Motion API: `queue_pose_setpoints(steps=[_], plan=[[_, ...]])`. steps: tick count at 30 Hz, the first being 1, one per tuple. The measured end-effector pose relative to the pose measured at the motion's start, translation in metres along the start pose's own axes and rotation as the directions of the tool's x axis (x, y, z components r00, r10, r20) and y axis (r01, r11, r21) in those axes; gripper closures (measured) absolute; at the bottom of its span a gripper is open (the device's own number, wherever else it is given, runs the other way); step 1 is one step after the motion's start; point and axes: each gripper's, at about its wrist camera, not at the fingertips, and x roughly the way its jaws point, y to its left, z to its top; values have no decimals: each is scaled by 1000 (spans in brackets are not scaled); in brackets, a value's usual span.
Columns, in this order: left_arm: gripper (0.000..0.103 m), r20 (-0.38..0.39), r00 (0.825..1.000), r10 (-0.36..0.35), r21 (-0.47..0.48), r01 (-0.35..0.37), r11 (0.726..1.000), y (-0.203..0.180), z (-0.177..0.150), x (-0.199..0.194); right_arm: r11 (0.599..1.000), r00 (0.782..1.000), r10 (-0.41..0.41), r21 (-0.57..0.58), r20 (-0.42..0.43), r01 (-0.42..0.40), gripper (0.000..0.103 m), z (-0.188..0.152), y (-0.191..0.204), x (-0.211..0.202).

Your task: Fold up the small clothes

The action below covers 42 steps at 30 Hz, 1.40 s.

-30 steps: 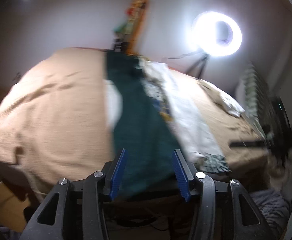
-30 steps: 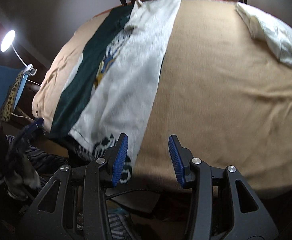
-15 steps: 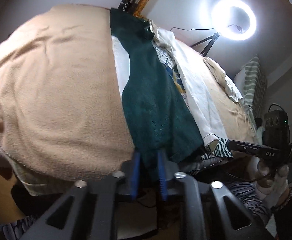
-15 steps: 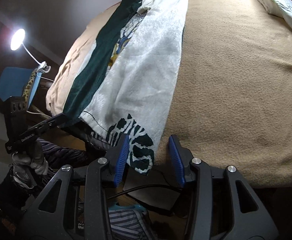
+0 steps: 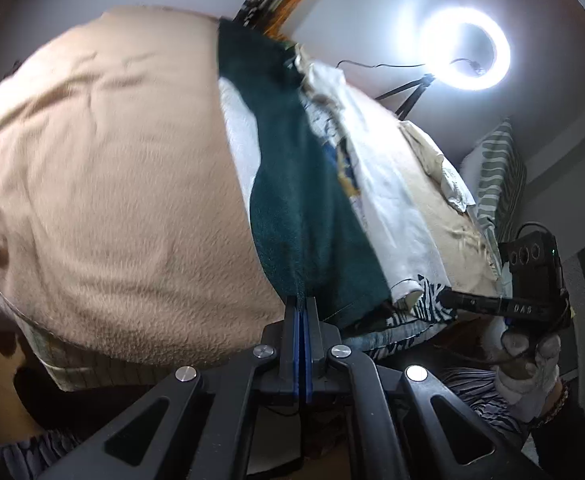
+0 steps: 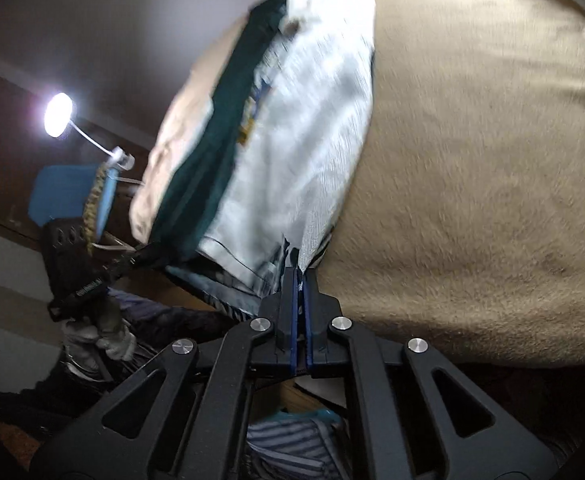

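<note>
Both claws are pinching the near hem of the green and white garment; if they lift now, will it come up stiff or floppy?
Probably floppy: the garment lies limp, following the blanket. Its hem likely sags between the left claw and right claw. It looks thin and light.

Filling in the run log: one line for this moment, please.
left gripper: shut on green cloth | right gripper: shut on white cloth | blanket: underneath

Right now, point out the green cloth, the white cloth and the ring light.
green cloth (image 5: 304,216), left wrist view, mid panel.
white cloth (image 6: 304,128), right wrist view, middle.
ring light (image 5: 464,49), left wrist view, glowing rim.
</note>
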Motion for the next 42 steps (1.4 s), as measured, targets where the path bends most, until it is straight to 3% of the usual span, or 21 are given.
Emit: queue_pose_setpoints(steps=[8, 19, 29, 42], plan=[[103, 35, 998, -44, -7, 45, 999, -4, 27, -15, 996, 992, 77, 36, 97, -80, 99, 19, -1, -29], [103, 93, 995, -35, 16, 33, 999, -11, 102, -9, 997, 977, 45, 52, 209, -58, 99, 90, 2, -31], [103, 62, 998, 19, -17, -18, 1000, 8, 162, 31, 991, 979, 9, 125, 204, -35, 99, 148, -20, 1], [103, 48, 996, 76, -61, -73, 995, 30, 196, 69, 979, 981, -14, 200, 193, -25, 99, 195, -43, 32]])
